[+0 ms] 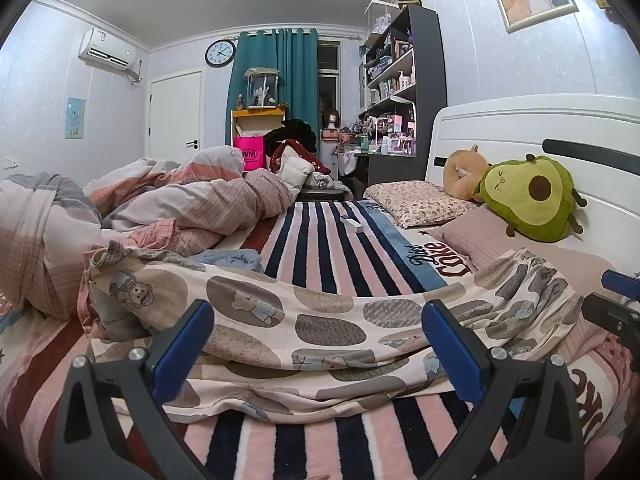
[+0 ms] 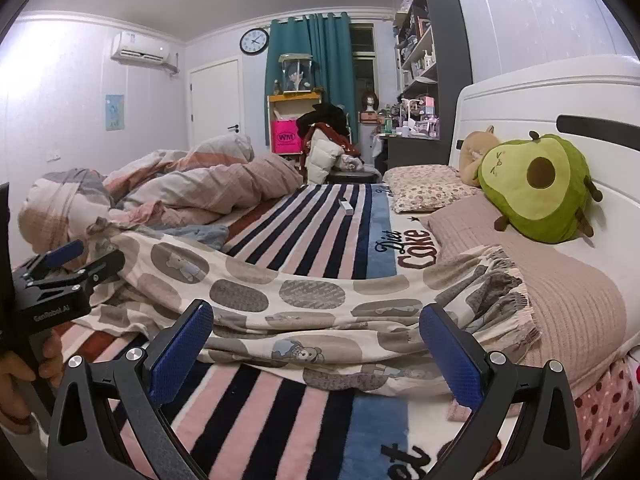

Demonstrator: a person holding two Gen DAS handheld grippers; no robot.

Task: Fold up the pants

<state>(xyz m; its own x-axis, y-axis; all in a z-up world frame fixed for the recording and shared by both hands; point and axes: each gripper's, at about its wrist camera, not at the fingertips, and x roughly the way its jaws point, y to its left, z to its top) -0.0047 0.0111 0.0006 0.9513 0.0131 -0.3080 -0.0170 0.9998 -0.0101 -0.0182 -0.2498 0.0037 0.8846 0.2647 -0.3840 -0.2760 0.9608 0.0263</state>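
The pants (image 1: 320,320), cream with grey ovals and bear prints, lie spread sideways across the striped blanket (image 1: 320,240). Their gathered waistband (image 1: 532,280) points right toward the pillows and the leg ends (image 1: 116,280) lie left by the duvet. My left gripper (image 1: 318,344) is open, low over the near edge of the legs, with fabric showing between its fingers but not pinched. My right gripper (image 2: 318,346) is also open, near the waistband (image 2: 500,280) end of the pants (image 2: 300,304). The left gripper (image 2: 86,258) shows at the left edge, held by a hand (image 2: 24,364).
A crumpled striped duvet (image 1: 160,200) is heaped at the left. Pillows (image 1: 416,200), an avocado plush (image 1: 532,196) and an orange plush (image 1: 464,172) rest against the white headboard (image 1: 520,120). A small white object (image 1: 352,224) lies on the blanket farther back.
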